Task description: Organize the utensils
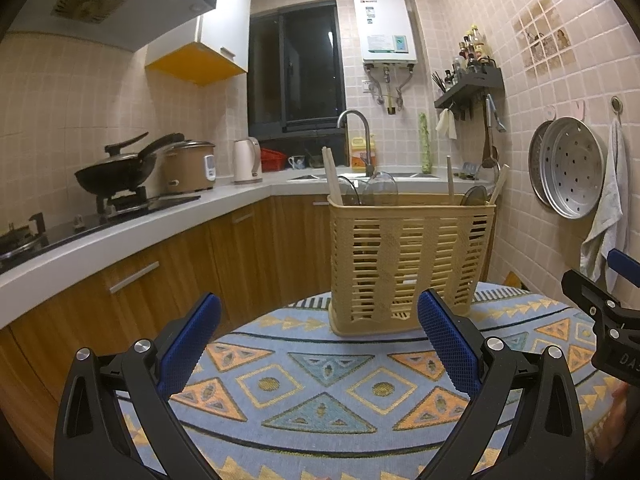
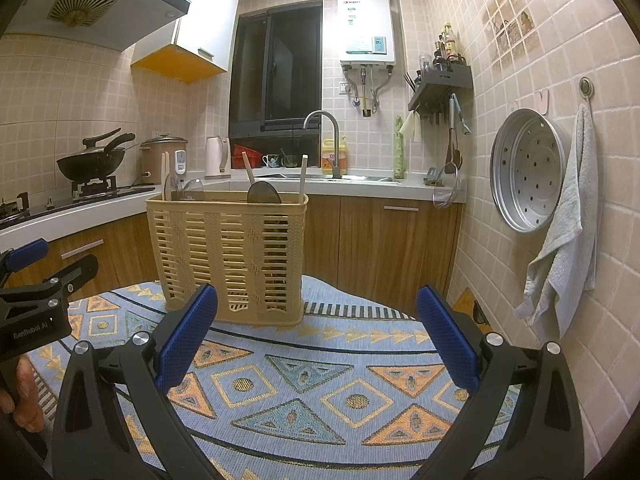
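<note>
a tan slatted utensil basket (image 1: 410,264) stands upright toward the far side of a round desk, resting on a blue cloth (image 1: 320,392) woven with orange and teal triangles and diamonds. out of its top poke pale wooden chopsticks (image 1: 332,178), more thin sticks toward the other end, and the bowls of dark, see-through spoons (image 1: 382,190); how the inside is divided cannot be told. in the right wrist view the same basket (image 2: 228,260) sits left of centre, with a dark spoon (image 2: 263,194) and two light sticks showing above its rim.

the left tongs (image 1: 318,344) hover low over the cloth just short of the basket, jaws spread wide, the blue ribbed pads well apart with nothing between them. the right tongs (image 2: 318,344) are held the same way, wide apart and empty, a little to the basket's right. each tool shows at the edge of the other's view, and fingers of a hand (image 2: 24,396) grip the left tool's handle.

beyond the desk runs a white counter over wooden cabinets, carrying a black wok (image 1: 116,168) on the hob, a rice cooker (image 1: 190,168), a white kettle (image 1: 248,160) and a sink with a curved tap (image 1: 356,132). on the tiled wall at right hang a perforated metal steamer tray (image 2: 528,170) and a pale towel (image 2: 568,232); a water heater (image 1: 386,30) is mounted beside the dark window.
</note>
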